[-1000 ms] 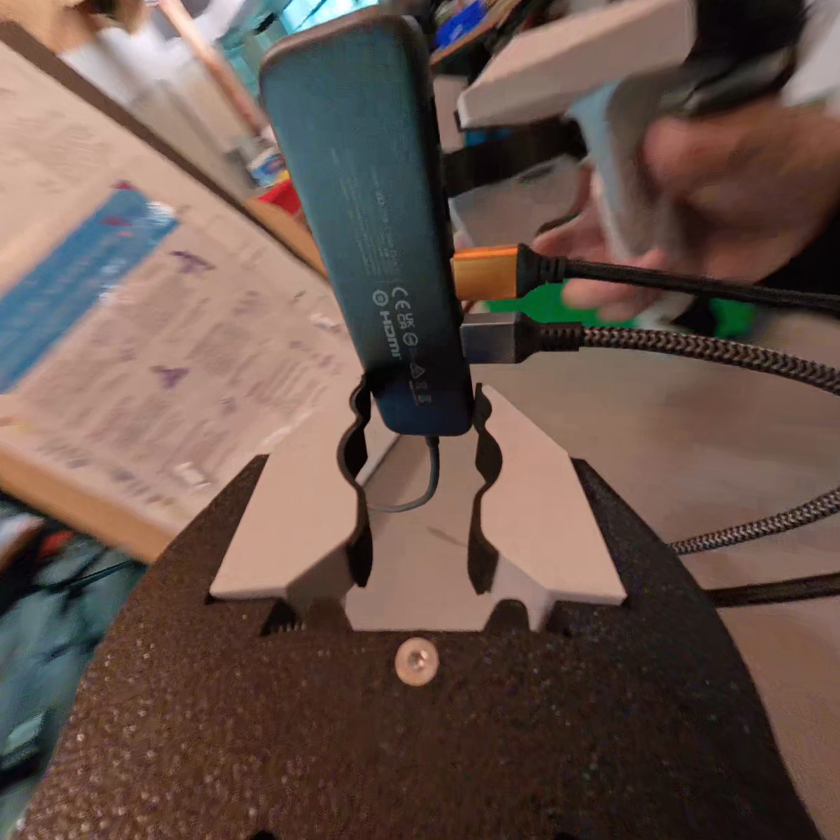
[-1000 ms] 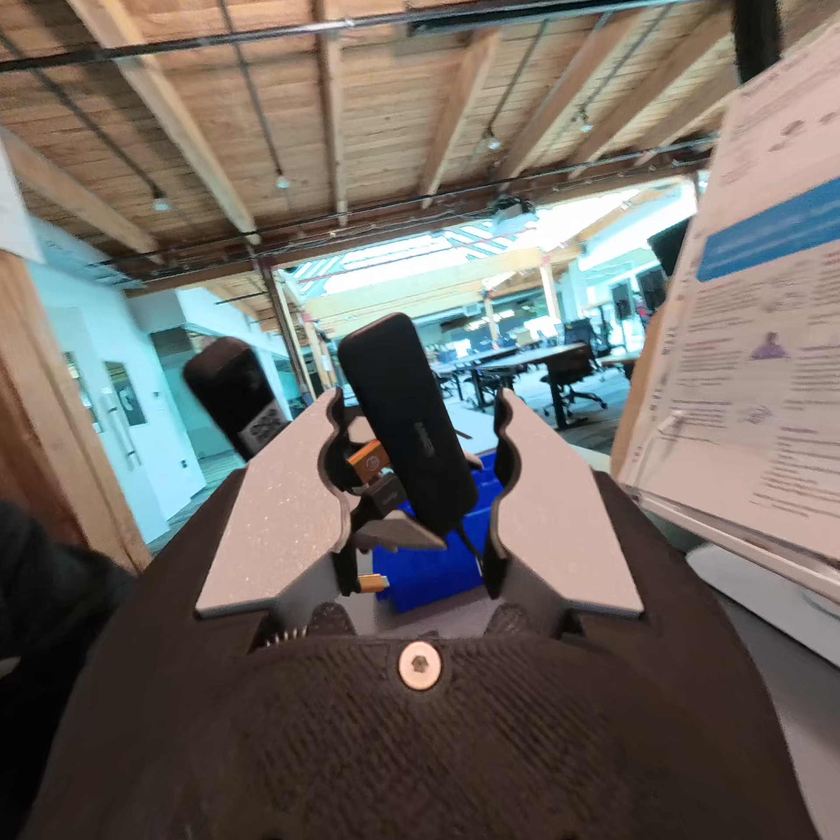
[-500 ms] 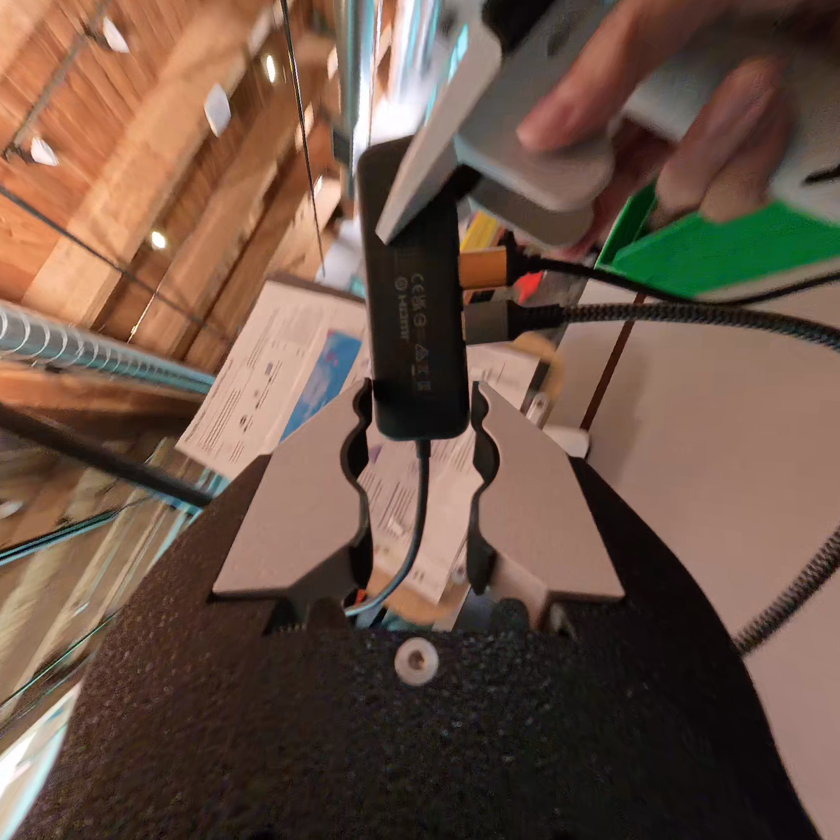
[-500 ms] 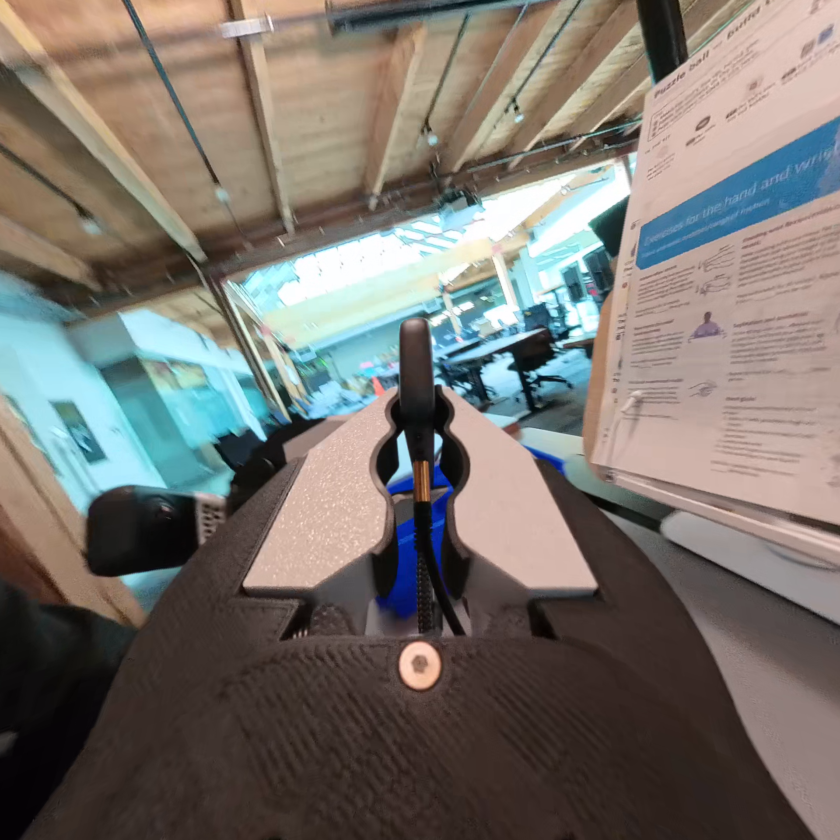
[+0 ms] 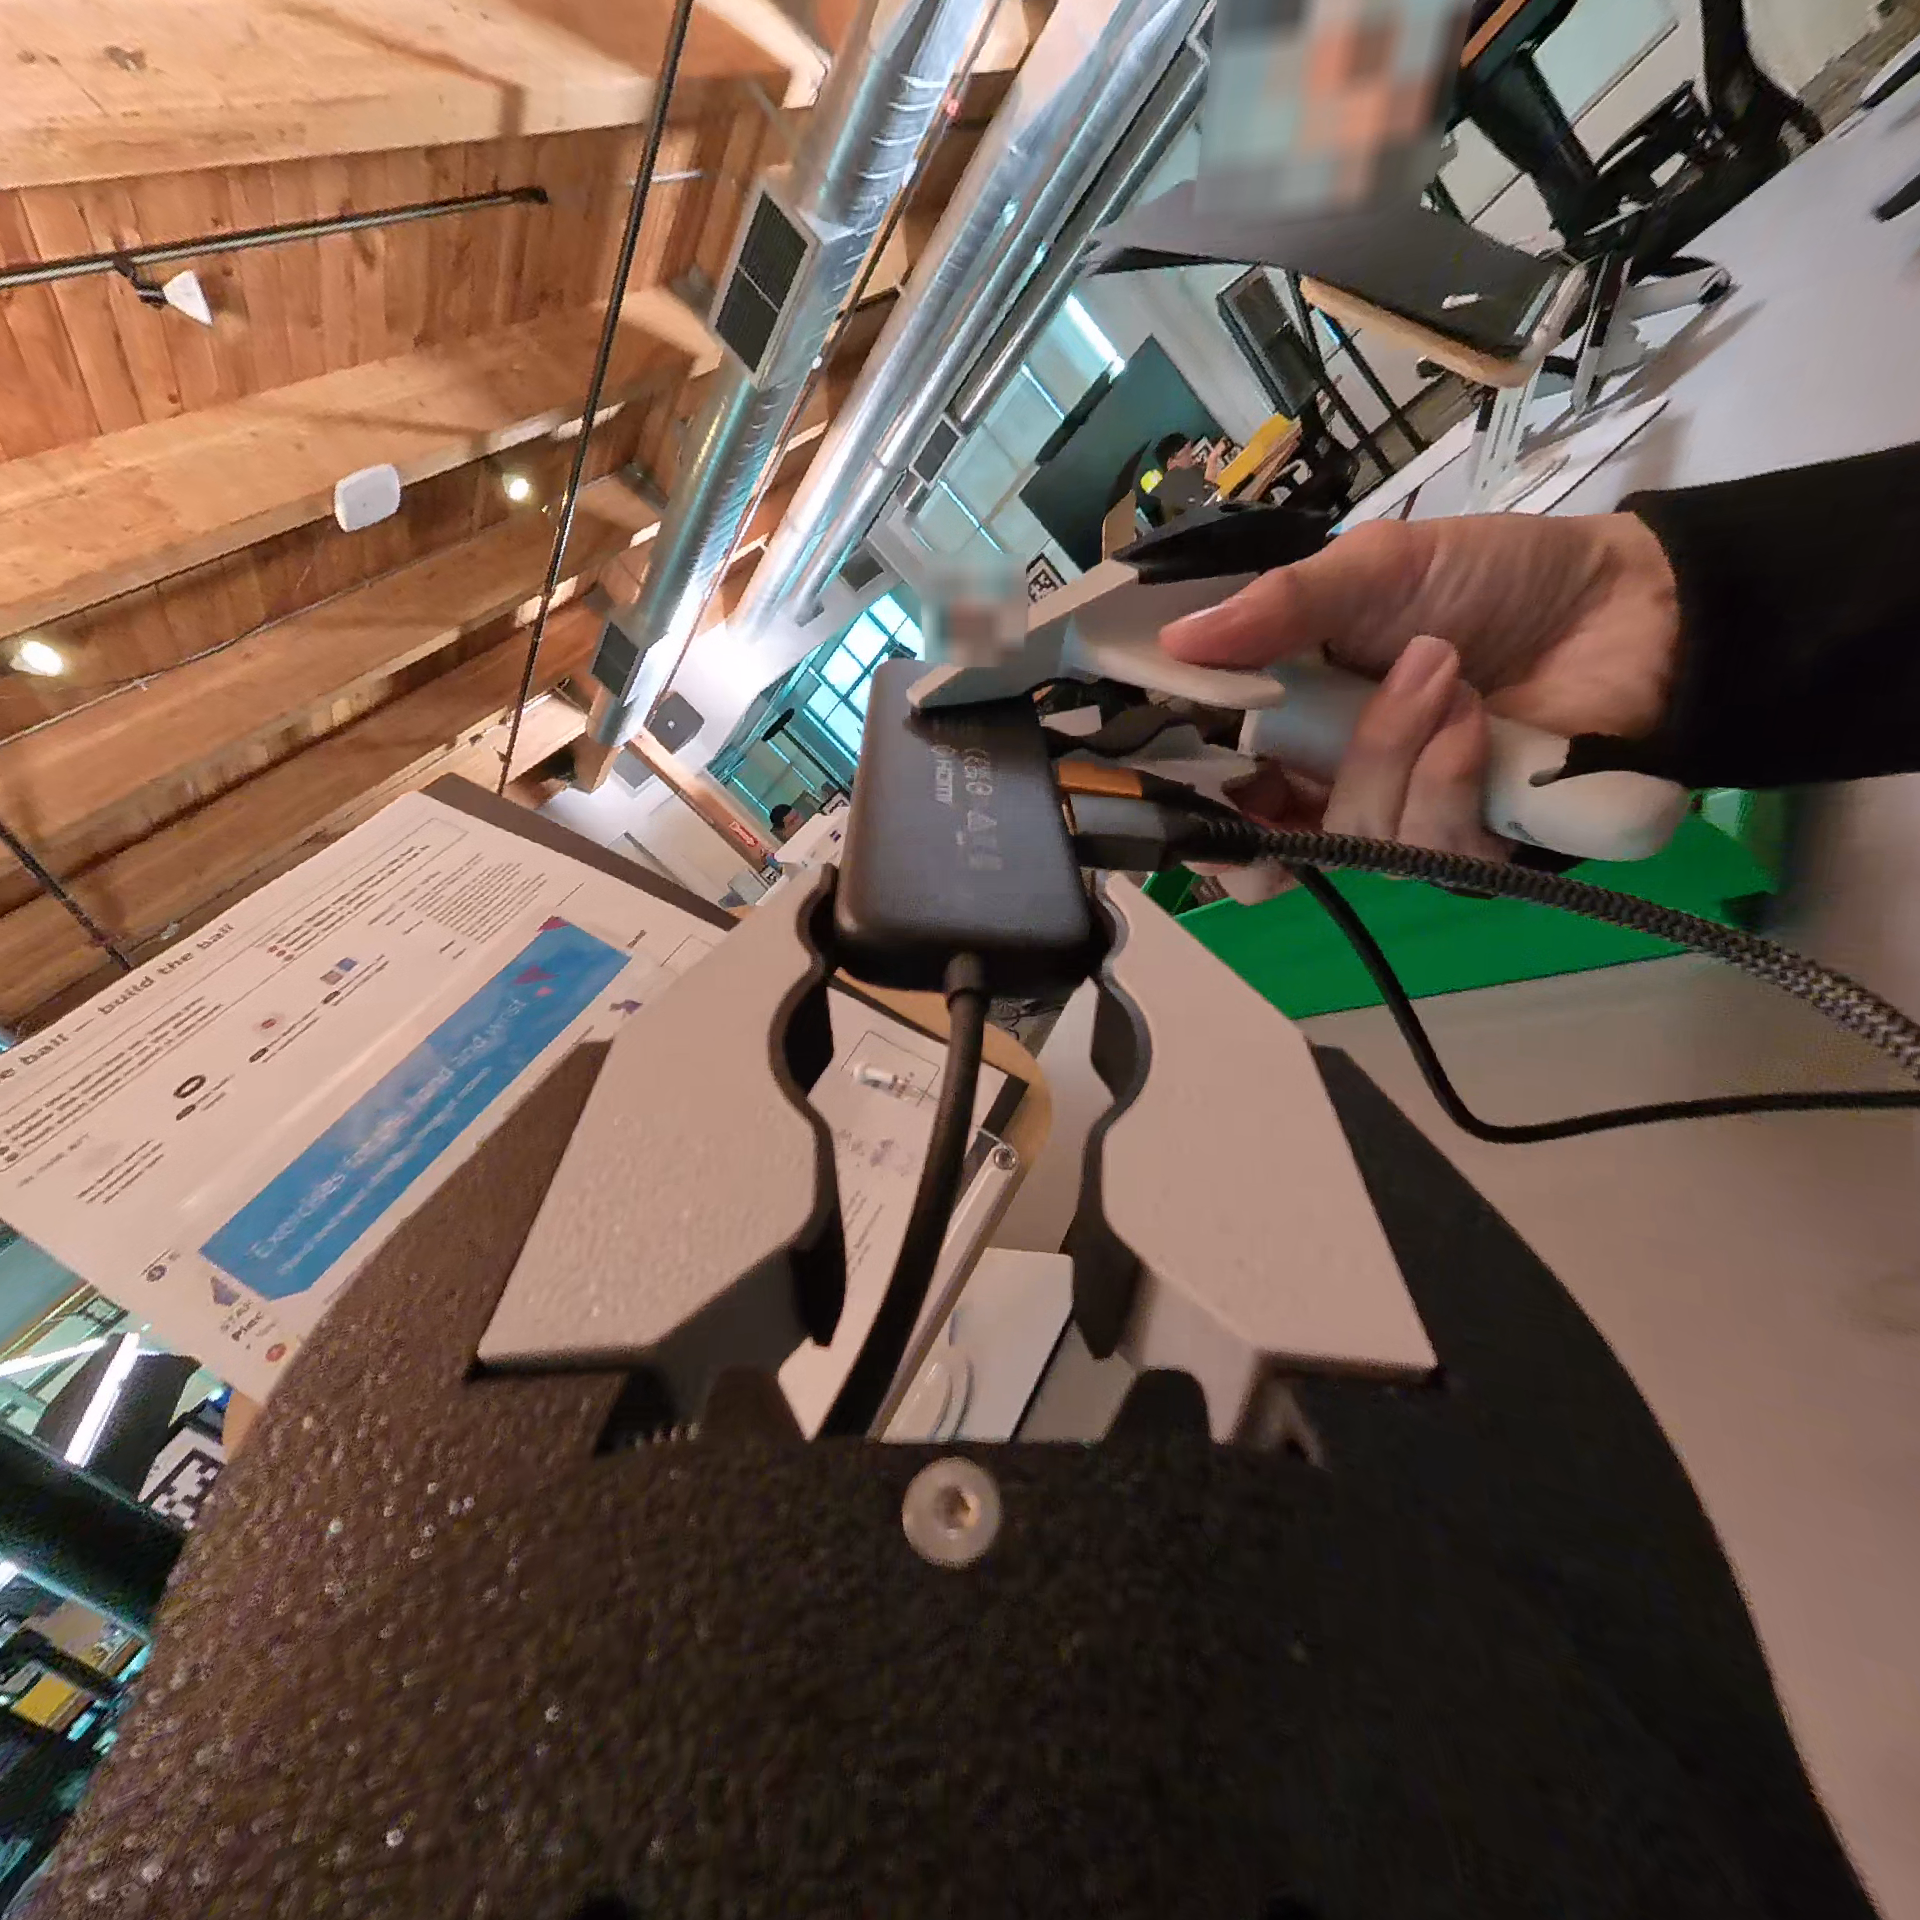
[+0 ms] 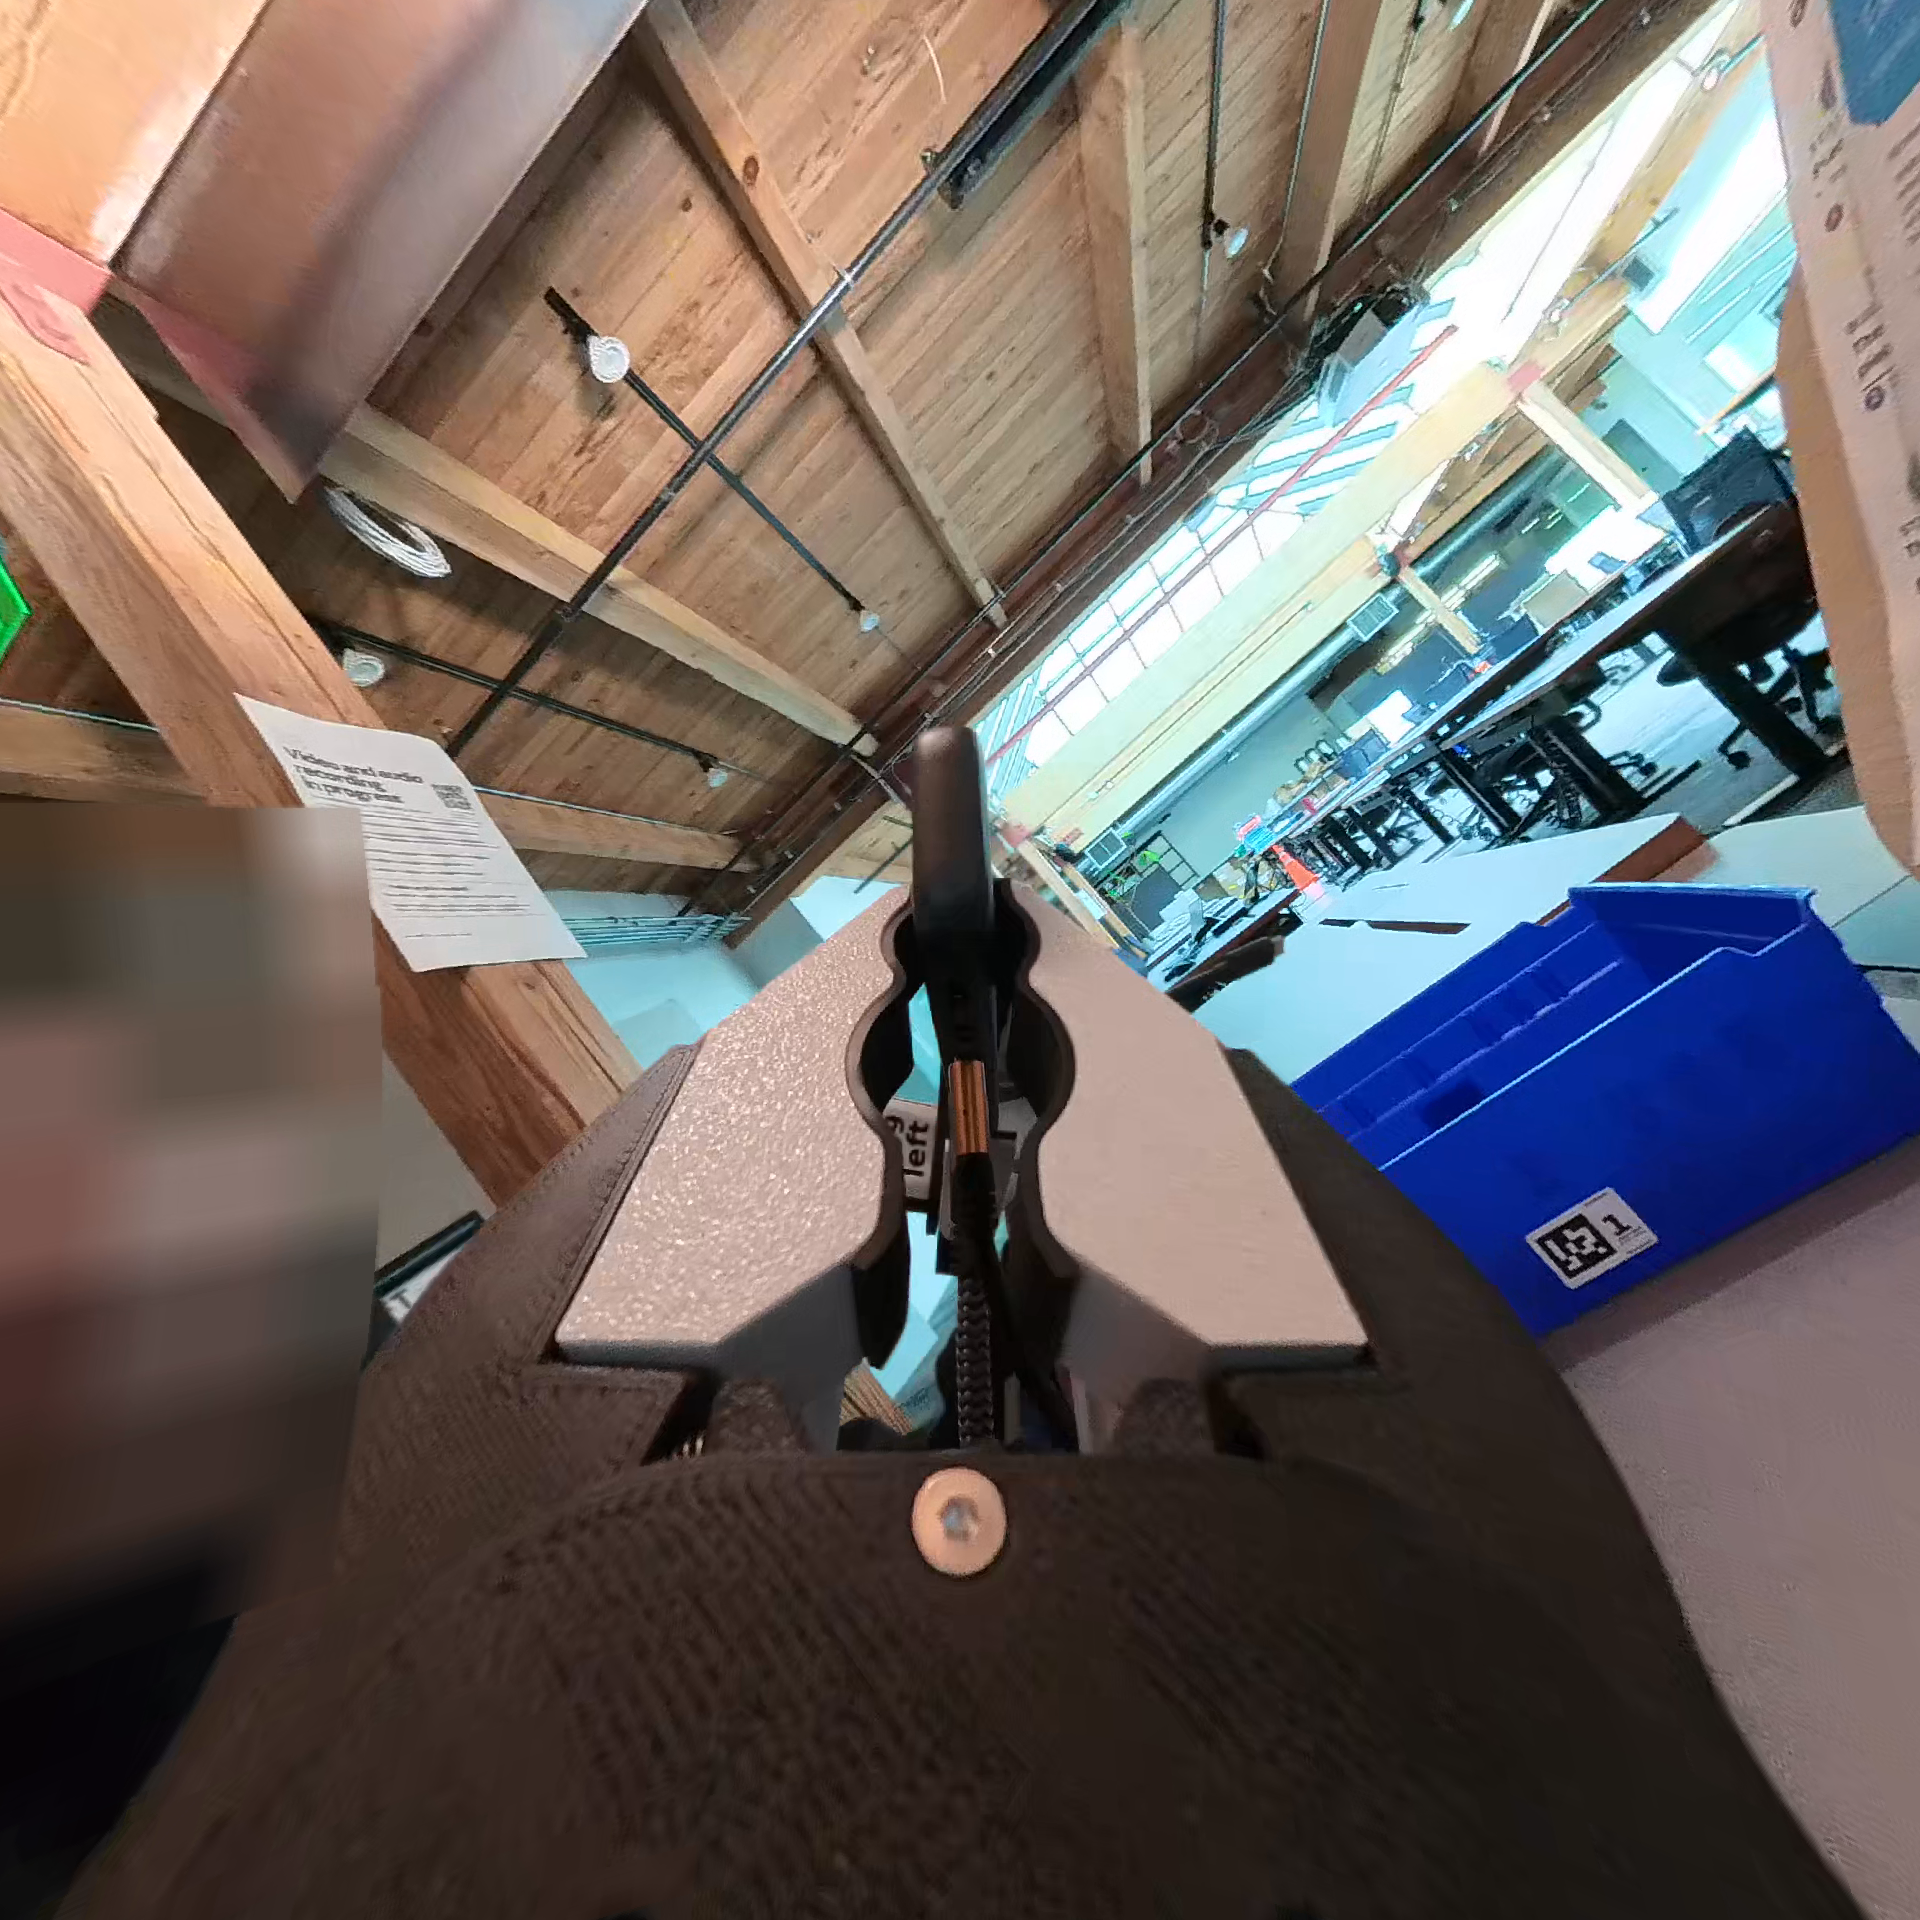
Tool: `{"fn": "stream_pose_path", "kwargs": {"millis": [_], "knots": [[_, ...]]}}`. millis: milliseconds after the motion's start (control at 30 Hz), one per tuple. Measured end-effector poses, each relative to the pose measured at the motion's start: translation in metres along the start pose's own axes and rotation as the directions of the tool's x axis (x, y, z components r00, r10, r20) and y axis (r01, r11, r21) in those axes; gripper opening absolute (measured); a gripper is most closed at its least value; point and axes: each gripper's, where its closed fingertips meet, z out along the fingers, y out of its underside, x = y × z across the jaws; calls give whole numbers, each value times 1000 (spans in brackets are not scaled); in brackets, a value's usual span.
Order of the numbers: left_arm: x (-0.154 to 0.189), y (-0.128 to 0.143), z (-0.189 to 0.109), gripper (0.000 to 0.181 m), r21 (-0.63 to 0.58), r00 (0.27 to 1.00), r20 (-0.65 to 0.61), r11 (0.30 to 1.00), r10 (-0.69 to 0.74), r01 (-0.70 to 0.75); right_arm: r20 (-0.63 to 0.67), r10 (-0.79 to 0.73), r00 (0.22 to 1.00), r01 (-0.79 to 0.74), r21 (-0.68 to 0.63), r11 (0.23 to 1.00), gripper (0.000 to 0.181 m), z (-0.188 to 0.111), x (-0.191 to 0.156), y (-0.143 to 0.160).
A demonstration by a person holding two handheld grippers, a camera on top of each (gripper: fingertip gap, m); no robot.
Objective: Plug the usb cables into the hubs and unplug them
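A dark slim USB hub (image 5: 956,821) is held up in the air between both grippers. My left gripper (image 5: 961,914) is shut on its near end, where the hub's own black lead (image 5: 935,1143) hangs down between the fingers. An orange plug (image 5: 1101,777) and a grey plug (image 5: 1117,831) with a braided cable (image 5: 1558,904) sit in the hub's right side. My right gripper (image 5: 935,696), held by a hand, is shut on the hub's far end. In the right wrist view the right gripper (image 6: 951,914) clamps the hub (image 6: 945,821) edge-on, with the orange plug (image 6: 971,1107) below it.
A green bin (image 5: 1455,925) stands on the pale table (image 5: 1662,1351) behind the cables. A blue bin (image 6: 1621,1070) stands to the right. A board with printed sheets (image 5: 312,1039) stands at the left. A wooden post (image 6: 208,675) rises nearby.
My right gripper went from open around the hub to shut on its far end. Both grippers and the hub tilted upward and turned. The left grip did not change.
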Motion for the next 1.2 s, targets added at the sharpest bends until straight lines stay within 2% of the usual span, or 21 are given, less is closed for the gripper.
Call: {"fn": "stream_pose_path", "kwargs": {"millis": [400, 533, 600, 667, 767, 833, 900, 1000, 1067, 1133, 1200], "knots": [[0, 13, 5, 44, -85, 997, 18, 993, -81, 82, -14, 70, 997, -69, 66, 995, 10, -3, 16, -6], [-1, 17, 9, 44, -106, 987, 25, 981, -159, 160, -95, -14, 995, 20, 58, 998, 12, -8, 21, -9], [-17, 22, 8, 44, -130, 963, 116, 958, -243, 257, -217, -136, 967, 148, 40, 988, 24, -15, 29, -16], [-33, 27, 2, 44, -140, 913, 187, 911, -362, 389, -350, -352, 868, 363, -36, 931, 51, -21, 30, -25], [-53, 41, -9, 45, -180, 846, 301, 845, -439, 503, -395, -654, 645, 627, -215, 749, 69, -17, 16, -21], [-60, 49, -15, 45, -209, 821, 362, 820, -442, 533, -355, -754, 552, 689, -316, 653, 75, -6, 12, -7], [-62, 55, -19, 45, -237, 805, 406, 801, -432, 550, -324, -799, 506, 690, -404, 601, 90, 7, 19, 10], [-64, 60, -21, 45, -270, 809, 451, 806, -377, 526, -309, -863, 400, 721, -475, 504, 78, 19, 32, 23], [-59, 60, -18, 45, -284, 816, 446, 807, -367, 518, -296, -892, 342, 729, -516, 450, 62, 22, 39, 28], [-55, 59, -14, 45, -273, 809, 444, 802, -385, 532, -298, -918, 263, 737, -552, 390, 49, 21, 46, 26], [-53, 58, -12, 45, -271, 809, 448, 805, -380, 528, -298, -928, 224, 737, -572, 361, 39, 18, 51, 24]]}}
